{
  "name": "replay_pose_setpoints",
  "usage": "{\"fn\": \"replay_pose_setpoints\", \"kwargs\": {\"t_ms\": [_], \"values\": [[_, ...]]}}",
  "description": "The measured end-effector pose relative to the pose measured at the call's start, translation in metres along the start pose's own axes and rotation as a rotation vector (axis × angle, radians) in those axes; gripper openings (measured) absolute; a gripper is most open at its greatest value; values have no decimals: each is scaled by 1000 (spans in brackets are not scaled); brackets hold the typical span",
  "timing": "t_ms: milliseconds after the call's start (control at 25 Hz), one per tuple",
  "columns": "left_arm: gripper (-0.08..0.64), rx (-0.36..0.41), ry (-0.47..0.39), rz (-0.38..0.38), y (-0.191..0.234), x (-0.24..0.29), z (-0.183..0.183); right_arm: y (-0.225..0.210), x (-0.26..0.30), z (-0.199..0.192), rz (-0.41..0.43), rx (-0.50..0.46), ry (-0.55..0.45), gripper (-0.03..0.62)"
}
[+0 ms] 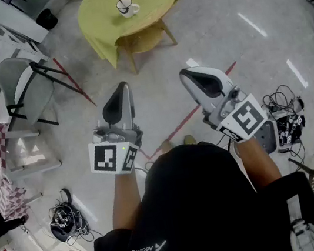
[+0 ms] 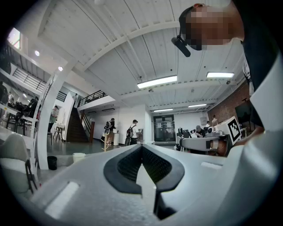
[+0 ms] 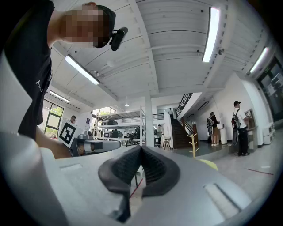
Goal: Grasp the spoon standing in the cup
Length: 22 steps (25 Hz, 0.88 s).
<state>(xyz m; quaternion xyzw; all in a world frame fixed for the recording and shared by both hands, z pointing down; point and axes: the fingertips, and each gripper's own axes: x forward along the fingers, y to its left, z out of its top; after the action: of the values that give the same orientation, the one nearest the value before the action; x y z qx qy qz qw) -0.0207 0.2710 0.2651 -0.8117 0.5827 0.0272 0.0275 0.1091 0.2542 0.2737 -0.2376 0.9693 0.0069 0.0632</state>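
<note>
Spotted the spoon (image 1: 120, 3) standing handle-up in the small white cup (image 1: 128, 9), far ahead on the round table (image 1: 97, 18) with its yellow-green cloth. Could not tell the material at that size; judged it thin, stiff and light, probably slick if metal, and free to swing round the rim at a touch. Reckoned the best hold to be on the bare handle above the rim, pinched across its flat faces and drawn straight up so as not to tip the cup, itself light and breakable by the look. Found both tools well apart from the table, held close to the body over the floor: left gripper (image 1: 119, 87) with fingers (image 2: 130, 163) pressed together on nothing, right gripper (image 1: 187, 74) likewise closed and empty, fingers (image 3: 154, 170) meeting at the tips. Noted a grey chair (image 1: 19, 85) off to the left and a red tape line (image 1: 75, 83) on the floor along the way
</note>
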Motion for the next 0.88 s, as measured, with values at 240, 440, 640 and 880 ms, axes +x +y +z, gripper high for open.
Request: {"fn": "replay_pose_setpoints", "kwargs": {"t_ms": [240,440,640,880], "values": [[9,14,-5,10,-10,23,-1,-22,-7,1,7,-6,-10,3],[9,24,-8,27,-16,44,-4,-43,-13,-2,32,-3,-16,3],[9,7,-6,44,-9,68,-9,-67,-13,-5,37,8,-16,3],[9,-4,-23,49,29,109,-16,-100,16,-15,31,-3,-7,3]]}}
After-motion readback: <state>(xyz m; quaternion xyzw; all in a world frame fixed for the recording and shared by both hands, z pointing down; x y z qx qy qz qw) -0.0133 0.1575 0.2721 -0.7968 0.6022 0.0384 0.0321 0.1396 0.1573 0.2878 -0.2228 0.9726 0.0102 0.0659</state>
